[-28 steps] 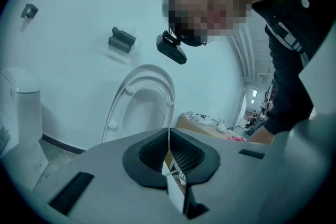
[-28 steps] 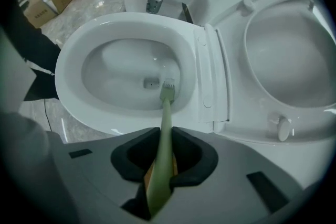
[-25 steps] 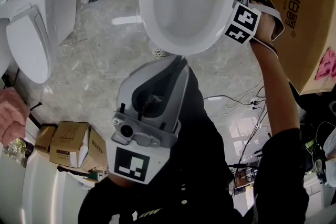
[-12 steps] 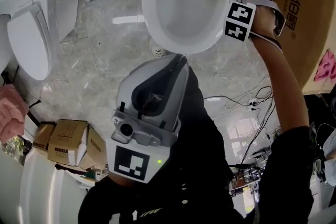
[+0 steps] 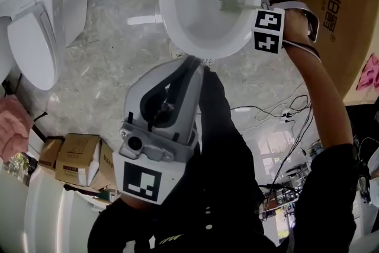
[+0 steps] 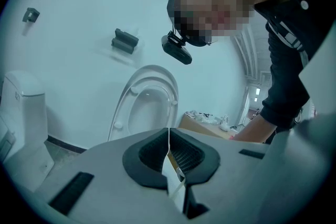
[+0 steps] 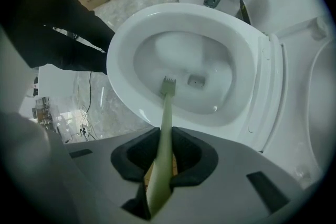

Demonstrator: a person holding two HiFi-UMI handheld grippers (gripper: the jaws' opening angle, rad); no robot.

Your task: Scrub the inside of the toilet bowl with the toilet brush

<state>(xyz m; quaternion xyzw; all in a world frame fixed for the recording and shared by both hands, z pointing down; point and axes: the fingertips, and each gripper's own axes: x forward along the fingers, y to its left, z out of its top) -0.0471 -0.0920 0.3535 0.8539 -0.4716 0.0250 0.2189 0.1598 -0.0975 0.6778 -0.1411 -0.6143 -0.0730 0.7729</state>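
Two grippers show: the right gripper (image 7: 165, 150) has its dark pads pinched on the pale green handle of the toilet brush (image 7: 166, 113), while the left gripper (image 6: 169, 150) has its jaws pressed together on nothing, only a thin slit between the pads. From the right jaws the handle runs straight away into the toilet bowl (image 7: 125, 52), bristle head foremost, ending just beside the square drain opening (image 7: 196, 80). In the head view the toilet brush (image 5: 235, 6) lies crosswise, its long axis going from the right gripper (image 5: 265, 7) at the bowl's right rim toward the middle of the toilet bowl (image 5: 172, 29). The left gripper (image 5: 192, 71) is held over the person's dark sleeve, its tips near the bowl's near rim. Right of the bowl stands a big cardboard box (image 5: 346, 38) printed with Chinese characters that begin 大卫. A second toilet (image 5: 35, 38) and small cartons (image 5: 77, 160) sit at the marble floor's (image 5: 112, 74) left edge.
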